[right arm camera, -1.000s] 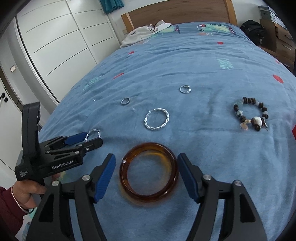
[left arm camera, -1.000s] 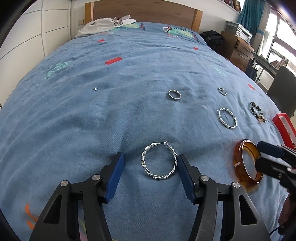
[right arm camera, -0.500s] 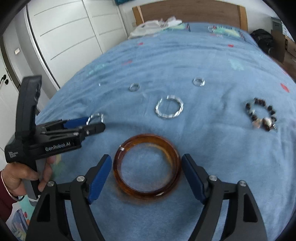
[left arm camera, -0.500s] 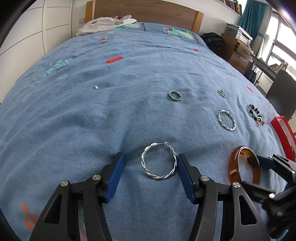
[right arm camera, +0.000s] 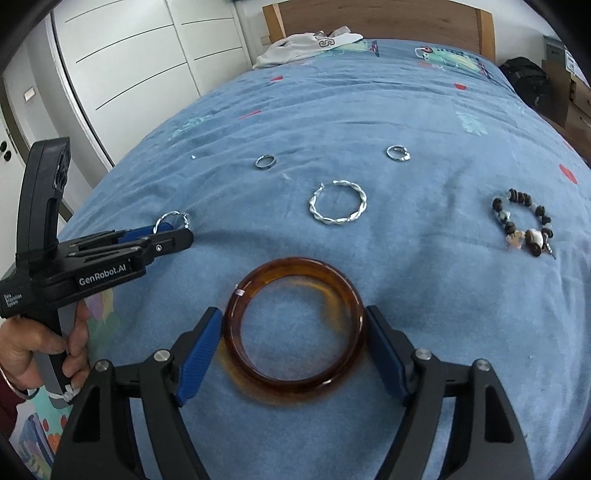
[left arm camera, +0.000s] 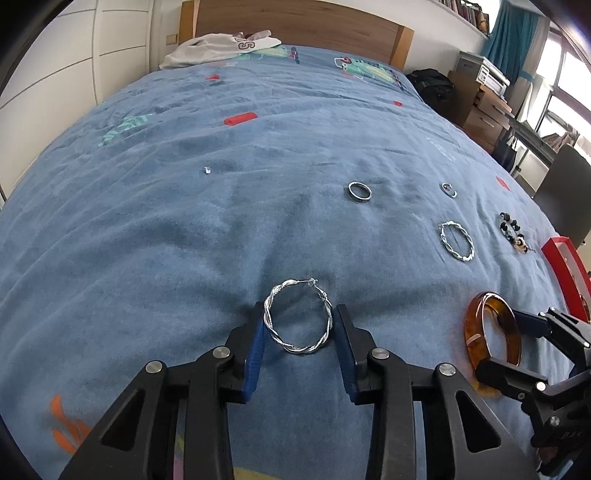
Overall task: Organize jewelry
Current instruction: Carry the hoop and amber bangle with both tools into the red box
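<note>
Pinching edge-on: left gripper (left arm camera: 298, 325) clamps twisted silver hoop earring (left arm camera: 295, 318); right gripper (right arm camera: 293, 338) squeezes amber resin bangle (right arm camera: 293, 326) across its width, for lifting.

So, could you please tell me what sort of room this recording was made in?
Most likely a bedroom: the jewelry lies on a bed with a blue patterned bedspread and a wooden headboard, white built-in wardrobe doors stand beside it, and a wooden chest of drawers sits nearby.
</note>
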`<move>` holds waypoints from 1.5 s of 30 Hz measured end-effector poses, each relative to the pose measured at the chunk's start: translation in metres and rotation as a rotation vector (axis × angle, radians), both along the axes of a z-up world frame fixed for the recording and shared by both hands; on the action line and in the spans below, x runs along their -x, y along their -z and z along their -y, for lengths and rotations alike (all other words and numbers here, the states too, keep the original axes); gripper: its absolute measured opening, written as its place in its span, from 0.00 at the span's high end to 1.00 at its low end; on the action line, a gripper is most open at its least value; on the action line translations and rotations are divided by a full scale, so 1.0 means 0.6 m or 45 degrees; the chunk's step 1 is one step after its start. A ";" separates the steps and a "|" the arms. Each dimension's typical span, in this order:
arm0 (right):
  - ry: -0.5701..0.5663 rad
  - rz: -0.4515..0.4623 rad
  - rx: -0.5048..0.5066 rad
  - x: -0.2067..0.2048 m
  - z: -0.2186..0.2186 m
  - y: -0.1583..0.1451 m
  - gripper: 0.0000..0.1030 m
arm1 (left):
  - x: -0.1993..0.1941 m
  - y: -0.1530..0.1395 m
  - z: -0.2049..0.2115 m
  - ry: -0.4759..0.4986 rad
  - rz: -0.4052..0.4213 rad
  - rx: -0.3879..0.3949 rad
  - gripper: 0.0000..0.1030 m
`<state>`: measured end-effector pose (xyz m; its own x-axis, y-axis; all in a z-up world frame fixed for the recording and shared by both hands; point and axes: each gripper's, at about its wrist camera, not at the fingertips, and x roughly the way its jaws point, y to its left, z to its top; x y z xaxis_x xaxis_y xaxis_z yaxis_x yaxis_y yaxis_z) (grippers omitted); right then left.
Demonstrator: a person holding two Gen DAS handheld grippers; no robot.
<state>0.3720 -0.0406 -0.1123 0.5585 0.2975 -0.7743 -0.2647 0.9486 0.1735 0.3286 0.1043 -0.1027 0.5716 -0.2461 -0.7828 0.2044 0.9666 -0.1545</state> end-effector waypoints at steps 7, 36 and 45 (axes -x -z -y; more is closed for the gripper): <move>0.001 0.014 -0.027 0.019 0.015 -0.023 0.27 | 0.021 -0.015 0.005 -0.001 -0.006 -0.014 0.67; 0.412 0.141 0.069 0.172 0.507 -0.173 0.27 | 0.068 -0.155 0.521 0.539 0.024 0.112 0.67; 0.383 0.025 0.072 0.156 0.619 -0.103 0.27 | 0.040 -0.120 0.684 0.668 -0.022 0.107 0.67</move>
<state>0.2782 -0.4120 -0.0504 0.6300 0.0729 -0.7732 0.0271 0.9929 0.1157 0.3046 -0.3063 -0.0304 0.3416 -0.5578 -0.7564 0.6542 0.7190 -0.2348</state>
